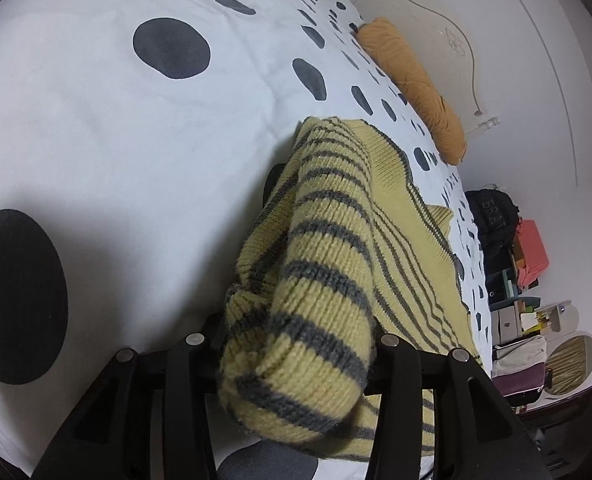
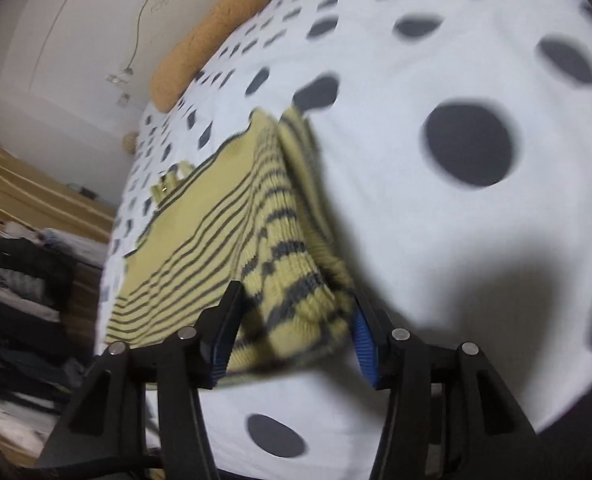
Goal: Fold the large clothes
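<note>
Bunched striped sweater (image 1: pixel 308 280) fills the left hand-held gripper (image 1: pixel 296 344), whose jaws seem to press it; a side is folded over the body on the spotted bed (image 1: pixel 116 140). From the right wrist, the right hand-held gripper (image 2: pixel 292 340) stands open around a fold without pinching. Further folds likely remain.

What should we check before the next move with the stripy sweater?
1. Left gripper has a bundle of the yellow striped sweater between its fingers: ok.
2. Right gripper has sweater between its blue pads: ok.
3. Either gripper is squeezing firmly: cannot tell.
4. The rest of the sweater lies flat on the dotted bedspread: ok.
5. Orange pillow is away from the sweater: ok.
6. Right wrist view is sharp: not ok, blurred.
</note>
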Action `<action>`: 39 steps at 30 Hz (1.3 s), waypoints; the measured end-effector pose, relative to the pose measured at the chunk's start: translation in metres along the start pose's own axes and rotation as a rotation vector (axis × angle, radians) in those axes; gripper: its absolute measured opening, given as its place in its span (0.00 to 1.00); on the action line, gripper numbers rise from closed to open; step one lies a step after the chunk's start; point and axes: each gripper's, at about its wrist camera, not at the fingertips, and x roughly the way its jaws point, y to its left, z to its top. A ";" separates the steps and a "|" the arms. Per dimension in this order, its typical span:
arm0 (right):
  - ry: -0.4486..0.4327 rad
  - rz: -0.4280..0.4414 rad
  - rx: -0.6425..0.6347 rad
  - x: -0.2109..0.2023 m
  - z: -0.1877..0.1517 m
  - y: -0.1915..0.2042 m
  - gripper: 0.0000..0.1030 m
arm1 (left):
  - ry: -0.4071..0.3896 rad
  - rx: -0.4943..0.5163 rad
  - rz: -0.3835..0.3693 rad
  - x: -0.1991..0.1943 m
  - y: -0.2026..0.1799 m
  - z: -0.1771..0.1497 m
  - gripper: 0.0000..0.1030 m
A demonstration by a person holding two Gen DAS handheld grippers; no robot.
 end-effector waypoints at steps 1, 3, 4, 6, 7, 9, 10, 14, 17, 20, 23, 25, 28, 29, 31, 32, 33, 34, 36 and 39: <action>-0.061 -0.070 -0.051 -0.019 -0.001 0.007 0.51 | -0.001 0.005 0.003 0.000 0.000 -0.001 0.45; -0.183 -0.146 -0.153 -0.051 -0.002 0.026 0.51 | -0.007 0.013 0.009 -0.001 -0.002 -0.002 0.45; -0.230 -0.149 -0.202 -0.062 -0.001 0.039 0.51 | -0.008 0.018 0.012 -0.001 -0.002 -0.003 0.46; -0.274 -0.090 -0.301 -0.066 0.000 0.071 0.51 | -0.010 0.040 0.014 -0.001 -0.005 -0.003 0.49; -0.278 -0.049 -0.339 -0.061 -0.001 0.086 0.51 | -0.010 0.053 0.014 -0.001 -0.006 -0.004 0.51; -0.240 0.011 -0.423 -0.034 -0.006 0.122 0.51 | -0.006 0.095 0.016 0.000 -0.011 -0.006 0.61; -0.224 0.038 -0.451 -0.018 -0.010 0.139 0.51 | -0.008 0.114 0.024 0.000 -0.014 -0.008 0.63; -0.097 0.195 -0.509 0.059 -0.029 0.198 0.50 | -0.024 0.194 0.072 0.004 -0.028 -0.018 0.79; 0.048 0.211 -0.529 0.121 -0.037 0.219 0.19 | -0.034 0.228 0.109 0.007 -0.035 -0.023 0.83; 0.170 0.097 -0.512 0.172 -0.048 0.210 0.00 | -0.030 0.220 0.108 0.010 -0.035 -0.023 0.85; 0.140 0.097 -0.524 0.176 -0.050 0.190 0.00 | -0.022 0.228 0.112 0.012 -0.037 -0.022 0.85; 0.107 0.064 -0.539 0.162 -0.049 0.187 0.00 | -0.029 0.224 0.117 0.012 -0.036 -0.022 0.84; 0.040 -0.029 -0.579 0.137 -0.051 0.185 0.00 | -0.049 0.235 0.155 0.013 -0.039 -0.023 0.79; 0.026 -0.047 -0.604 0.130 -0.054 0.188 0.00 | -0.054 0.245 0.169 0.013 -0.041 -0.024 0.78; -0.001 -0.064 -0.648 0.115 -0.061 0.195 0.00 | -0.057 0.251 0.188 0.013 -0.043 -0.025 0.75; -0.013 -0.074 -0.670 0.109 -0.066 0.198 0.00 | -0.056 0.252 0.193 0.013 -0.043 -0.025 0.75; -0.027 -0.083 -0.682 0.104 -0.070 0.200 0.00 | -0.053 0.256 0.197 0.013 -0.044 -0.025 0.74; -0.036 -0.099 -0.692 0.103 -0.074 0.200 0.00 | -0.052 0.256 0.197 0.013 -0.044 -0.025 0.74; 0.021 -0.147 -0.692 0.120 -0.081 0.195 0.00 | -0.047 0.262 0.202 0.013 -0.045 -0.025 0.74; 0.001 -0.172 -0.705 0.138 -0.088 0.189 0.00 | -0.048 0.257 0.207 0.010 -0.047 -0.023 0.60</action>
